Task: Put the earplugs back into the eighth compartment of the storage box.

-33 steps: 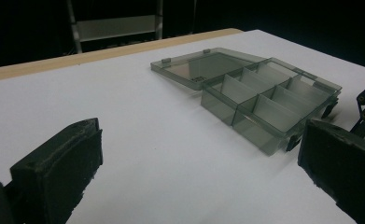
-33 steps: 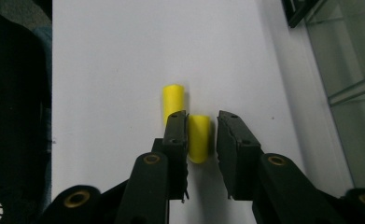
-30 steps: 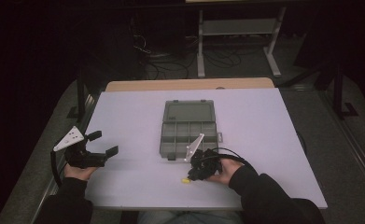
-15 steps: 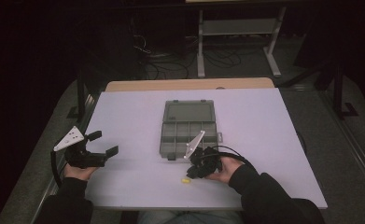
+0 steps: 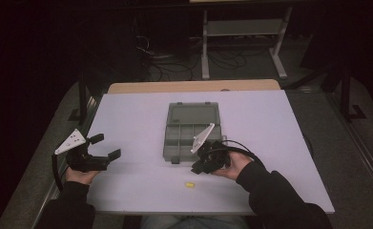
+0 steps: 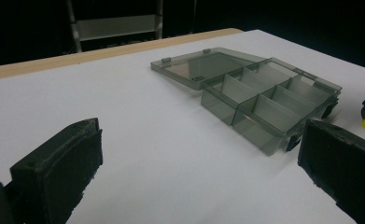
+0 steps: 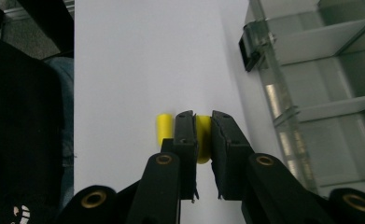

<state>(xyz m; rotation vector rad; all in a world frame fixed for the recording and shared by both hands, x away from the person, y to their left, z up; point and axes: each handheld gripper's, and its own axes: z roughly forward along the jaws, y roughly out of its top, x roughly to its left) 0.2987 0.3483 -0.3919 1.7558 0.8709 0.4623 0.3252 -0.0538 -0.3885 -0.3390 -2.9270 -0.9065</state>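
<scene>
An open grey compartment box lies mid-table with its lid flat behind it. My right gripper hovers just in front of the box's front edge. In the right gripper view it is shut on a small yellow piece. A second yellow piece lies on the white table just beyond the jaws, also seen from above. My left gripper is held near the table's left edge, open, with nothing between its wide-spread jaws. From there the box sits ahead to the right.
The white table top has a wooden strip along its far edge. Behind it, on the dark floor, stand a metal rack and loose cables. The person's dark sleeve borders the right gripper view.
The right gripper has risen slightly near the box's front edge. The left gripper and the yellow piece on the table have not moved.
</scene>
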